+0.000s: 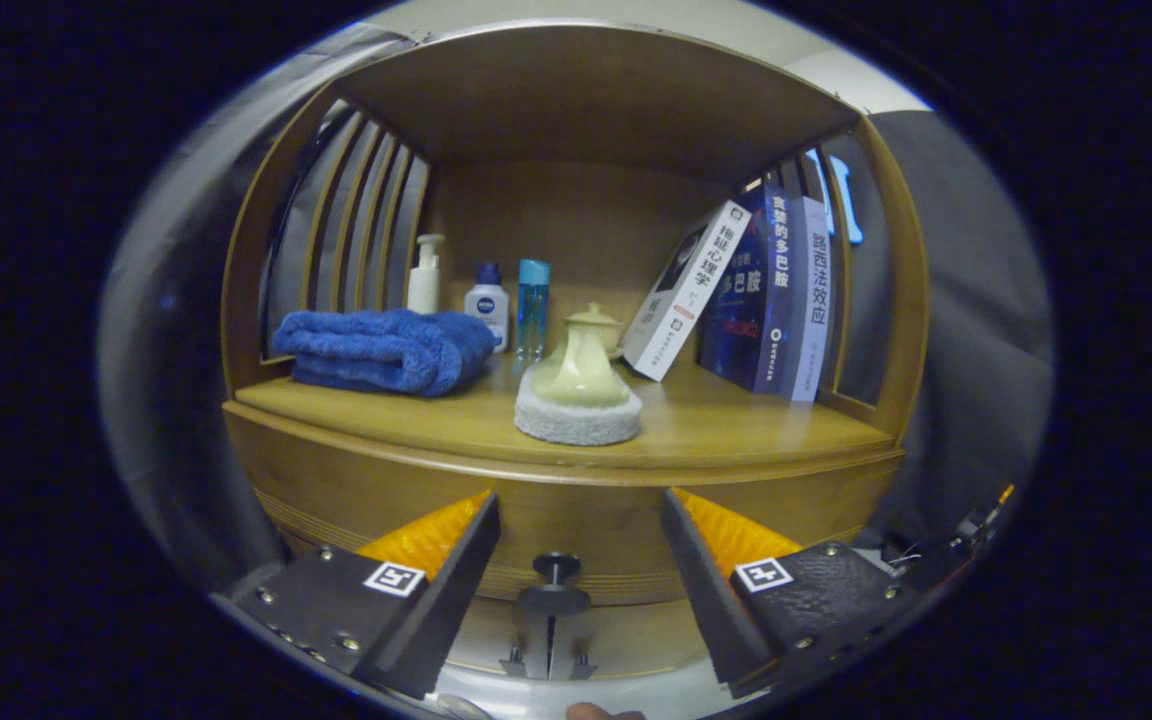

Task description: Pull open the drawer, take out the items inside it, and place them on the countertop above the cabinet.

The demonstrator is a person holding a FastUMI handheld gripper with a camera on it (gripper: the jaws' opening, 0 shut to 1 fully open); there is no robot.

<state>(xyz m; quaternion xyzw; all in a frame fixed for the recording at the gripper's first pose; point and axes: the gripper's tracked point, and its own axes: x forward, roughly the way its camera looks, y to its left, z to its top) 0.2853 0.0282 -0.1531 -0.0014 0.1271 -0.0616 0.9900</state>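
The gripper (581, 520) points level ahead, its fingers (456, 560) spread wide apart (apparently gripping nothing).

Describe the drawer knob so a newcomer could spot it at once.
Start at the wooden cabinet with its open shelf of towel, bottles and books. Below the countertop runs the curved drawer front. The knob, small, dark and round on a short stem, sits between the open gripper fingers, untouched.

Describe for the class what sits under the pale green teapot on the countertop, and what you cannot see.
The teapot stands on a round white fluffy pad, which lies on the countertop. The wood beneath the pad is covered. The open fingers flank the drawer knob.
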